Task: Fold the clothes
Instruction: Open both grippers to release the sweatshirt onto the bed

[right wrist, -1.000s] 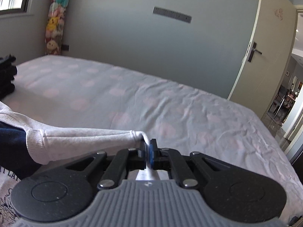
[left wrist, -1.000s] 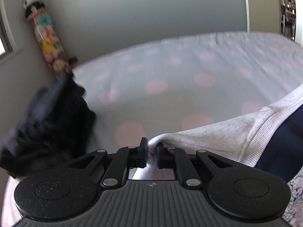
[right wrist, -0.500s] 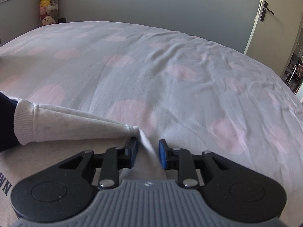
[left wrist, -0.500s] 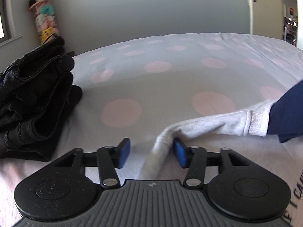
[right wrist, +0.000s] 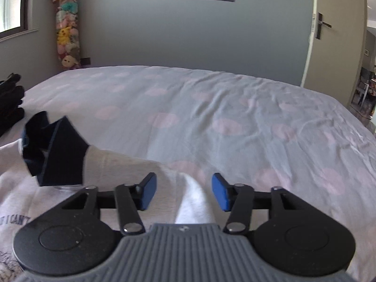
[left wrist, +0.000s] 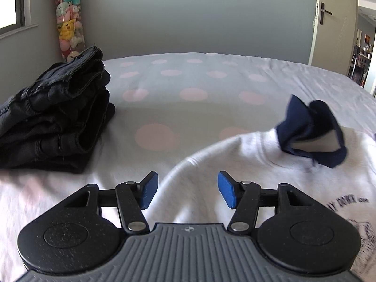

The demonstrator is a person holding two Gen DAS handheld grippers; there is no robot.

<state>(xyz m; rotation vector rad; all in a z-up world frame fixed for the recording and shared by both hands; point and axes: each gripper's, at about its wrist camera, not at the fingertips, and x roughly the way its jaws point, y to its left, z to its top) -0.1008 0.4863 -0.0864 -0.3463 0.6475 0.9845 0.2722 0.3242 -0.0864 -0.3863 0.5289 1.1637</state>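
While both pairs of fingers stand spread and empty: left gripper (left wrist: 186, 189), right gripper (right wrist: 183, 191). One sweatshirt (left wrist: 235, 164), lower right of left view, on bed (left wrist: 188, 108); navy cuff (left wrist: 312, 134) upturned. One stack of dark jeans (left wrist: 54, 117), left. Risk: loose sleeves may slide, spoiling the fold.

Left gripper (left wrist: 186, 190): held low and roughly level, pointed forward; jaws spread wide; blue pads (left wrist: 147, 193) faced each other across a broad gap, nothing clamped between them. Right gripper (right wrist: 184, 192): held at a similar low, level attitude; jaws likewise parted wide; blue pads (right wrist: 221, 195) were seen clear of any grip.
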